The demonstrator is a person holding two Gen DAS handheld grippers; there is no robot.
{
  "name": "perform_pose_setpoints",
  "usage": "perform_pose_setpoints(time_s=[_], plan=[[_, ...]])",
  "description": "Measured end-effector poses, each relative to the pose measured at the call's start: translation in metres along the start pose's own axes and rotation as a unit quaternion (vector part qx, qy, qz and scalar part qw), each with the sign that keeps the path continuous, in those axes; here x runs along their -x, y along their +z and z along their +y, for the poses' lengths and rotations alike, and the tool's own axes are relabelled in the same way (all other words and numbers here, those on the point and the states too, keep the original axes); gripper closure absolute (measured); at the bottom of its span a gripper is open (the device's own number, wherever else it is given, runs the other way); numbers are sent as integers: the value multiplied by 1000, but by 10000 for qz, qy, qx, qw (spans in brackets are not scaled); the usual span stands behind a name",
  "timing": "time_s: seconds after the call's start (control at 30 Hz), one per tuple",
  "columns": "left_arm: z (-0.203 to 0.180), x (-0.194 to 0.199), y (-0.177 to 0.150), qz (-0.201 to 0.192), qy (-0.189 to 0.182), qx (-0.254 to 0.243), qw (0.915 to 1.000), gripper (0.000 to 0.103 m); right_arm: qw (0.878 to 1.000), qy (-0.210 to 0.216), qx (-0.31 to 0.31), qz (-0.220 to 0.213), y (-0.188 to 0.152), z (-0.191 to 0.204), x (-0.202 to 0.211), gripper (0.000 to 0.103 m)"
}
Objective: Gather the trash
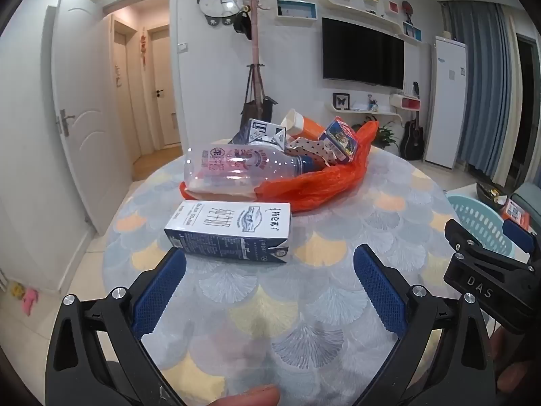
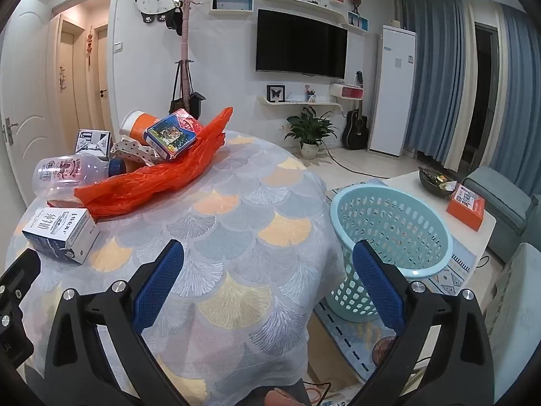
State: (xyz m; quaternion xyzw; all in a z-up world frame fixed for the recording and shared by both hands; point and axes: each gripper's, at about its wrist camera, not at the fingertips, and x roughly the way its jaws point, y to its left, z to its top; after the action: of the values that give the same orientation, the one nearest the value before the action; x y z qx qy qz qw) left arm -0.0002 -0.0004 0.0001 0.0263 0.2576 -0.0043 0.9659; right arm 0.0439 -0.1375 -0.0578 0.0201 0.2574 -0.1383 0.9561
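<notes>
Table: round top under a cloth with a fan-scale pattern in grey, blue, yellow and orange.
Left gripper: jaws stood wide, blue pads apart with nothing between them; it hovered over the cloth, tilted downward, just short of the nearest carton.
Right gripper: jaws stood wide, nothing between the pads; it hung over the table's right edge, tilted downward, with the basket behind its right finger.
Milk carton: white and dark blue, lying on its side on the cloth, closest of the trash to the left gripper, apart from both pads.
Plastic bottle: clear, pink print, dark blue cap, lying on its side just behind the carton, its cap end resting on the bag.
Orange bag: crumpled plastic, spread on the cloth, with most of the pile sitting on or against it.
Second carton: opened top, at the back of the pile.
Orange cup: white rim, lying tipped at the back of the pile.
Small box: blue with red, propped on the pile beside the cup.
Dotted wrapper: crumpled, between bottle cap and small box.
Basket: light blue, perforated, standing upright on the floor just right of the table; looked empty.
Thumb: tip visible at the bottom edge of the left view.
</notes>
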Motion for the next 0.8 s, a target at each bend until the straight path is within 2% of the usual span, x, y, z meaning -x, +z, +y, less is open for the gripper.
perform_pose_setpoints(time_s=[0.8], plan=[[0,0,0,5,-19,18,10000,7,10000,18,-32,27,-1,-1,-1,8]])
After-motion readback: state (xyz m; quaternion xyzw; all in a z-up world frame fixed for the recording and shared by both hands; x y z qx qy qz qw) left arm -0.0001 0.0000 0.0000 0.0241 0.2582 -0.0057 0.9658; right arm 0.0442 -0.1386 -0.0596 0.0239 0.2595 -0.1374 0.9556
